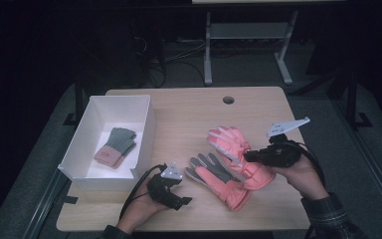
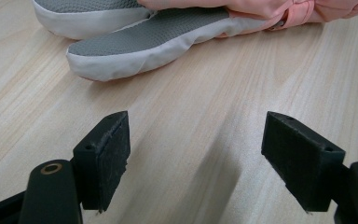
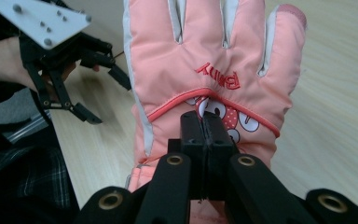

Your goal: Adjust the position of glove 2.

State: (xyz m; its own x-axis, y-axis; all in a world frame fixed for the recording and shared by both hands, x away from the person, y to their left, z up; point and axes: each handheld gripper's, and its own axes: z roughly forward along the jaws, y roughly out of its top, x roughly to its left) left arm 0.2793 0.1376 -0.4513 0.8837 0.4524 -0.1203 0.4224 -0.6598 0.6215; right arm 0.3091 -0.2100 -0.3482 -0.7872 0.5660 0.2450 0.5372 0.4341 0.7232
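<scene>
Bare wood lay between open jaws of left gripper [image 1: 179, 201], nothing in gap. Just ahead of its tips, grey-palmed glove [image 1: 214, 174] blocked straight path. White box [image 1: 146, 130] stood close on its far left, wall upright, knit gloves [image 1: 115, 146] inside. Right gripper [image 1: 247, 156] was clamped on pink glove [image 1: 231, 144], glove barring way ahead. Wide free tabletop [image 1: 189, 112] stretched beyond both gloves, between box and right gripper. Strip along near table edge stayed passable.

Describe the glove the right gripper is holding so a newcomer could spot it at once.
On the wooden table, right of the white box, lie two pink ski gloves. The held glove is the farther one, pinched by the right gripper. It shows its pink back with red lettering; the nearer glove lies grey palm up.
</scene>
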